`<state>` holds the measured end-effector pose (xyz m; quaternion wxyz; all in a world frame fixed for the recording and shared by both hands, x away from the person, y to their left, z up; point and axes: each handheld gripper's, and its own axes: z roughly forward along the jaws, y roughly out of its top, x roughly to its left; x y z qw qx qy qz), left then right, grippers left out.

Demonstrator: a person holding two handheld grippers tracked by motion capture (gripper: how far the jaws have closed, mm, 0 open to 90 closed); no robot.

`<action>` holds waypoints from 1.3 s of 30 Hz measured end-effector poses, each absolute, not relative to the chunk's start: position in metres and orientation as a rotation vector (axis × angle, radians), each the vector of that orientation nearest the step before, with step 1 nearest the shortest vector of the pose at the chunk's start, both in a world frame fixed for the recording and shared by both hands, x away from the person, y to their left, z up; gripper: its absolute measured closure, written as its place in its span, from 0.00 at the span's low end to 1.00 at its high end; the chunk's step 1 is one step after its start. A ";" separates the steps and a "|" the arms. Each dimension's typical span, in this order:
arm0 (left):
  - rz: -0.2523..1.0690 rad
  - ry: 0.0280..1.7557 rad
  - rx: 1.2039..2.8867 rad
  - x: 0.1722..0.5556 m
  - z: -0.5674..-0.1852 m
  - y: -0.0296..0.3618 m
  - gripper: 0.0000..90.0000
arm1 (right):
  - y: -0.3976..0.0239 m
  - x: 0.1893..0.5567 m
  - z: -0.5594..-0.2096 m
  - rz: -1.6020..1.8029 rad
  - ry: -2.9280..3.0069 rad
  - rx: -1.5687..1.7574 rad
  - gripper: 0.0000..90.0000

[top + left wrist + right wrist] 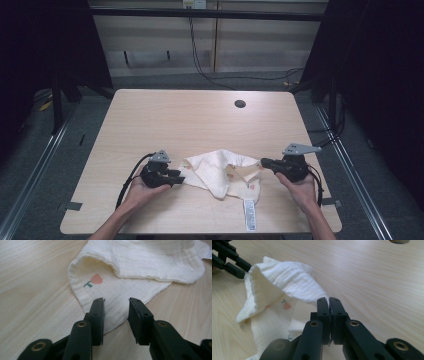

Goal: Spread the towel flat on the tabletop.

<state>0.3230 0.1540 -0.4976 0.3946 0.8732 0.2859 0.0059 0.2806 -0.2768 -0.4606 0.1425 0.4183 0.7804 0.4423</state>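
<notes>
Pinching the cream cloth [287, 285], the right gripper [328, 300] lifts an edge (left gripper [116, 302] parted).

Wood table [165, 115] w/ round cable hole [240, 104]; black cables [200, 60] behind.

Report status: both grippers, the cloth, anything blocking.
Left gripper open over cloth edge, not pinching. Right gripper shut on lifted cloth fold. Nothing in the way on table.

Crinkled cotton cloth [216, 170], matt wooden table [165, 120]
</notes>
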 end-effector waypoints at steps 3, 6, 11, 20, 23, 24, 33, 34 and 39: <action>0.019 0.673 2.178 0.316 -0.487 0.147 0.68 | -0.288 0.287 -0.466 1.319 2.228 1.275 0.98; -0.042 0.597 2.145 0.307 -0.475 0.133 0.67 | -0.288 0.287 -0.467 1.302 2.236 1.281 0.98; -0.039 0.444 2.184 0.292 -0.467 0.098 0.74 | -0.291 0.293 -0.475 1.250 2.233 1.311 0.98; -0.131 0.368 2.250 0.290 -0.480 0.055 0.73 | -0.296 0.294 -0.483 1.186 2.237 1.351 0.98; -0.143 0.347 2.241 0.288 -0.482 0.054 0.73 | -0.297 0.295 -0.483 1.192 2.236 1.350 0.98; -0.151 0.337 2.242 0.288 -0.485 0.053 0.73 | -0.297 0.296 -0.483 1.193 2.236 1.351 0.98; -0.171 0.307 2.292 0.290 -0.500 0.042 0.73 | -0.291 0.295 -0.482 1.187 2.246 1.356 0.98; -0.174 0.310 2.282 0.290 -0.501 0.042 0.73 | -0.291 0.295 -0.482 1.192 2.245 1.357 0.98; -0.134 0.279 2.299 0.288 -0.501 0.040 0.72 | -0.293 0.295 -0.482 1.200 2.243 1.349 0.98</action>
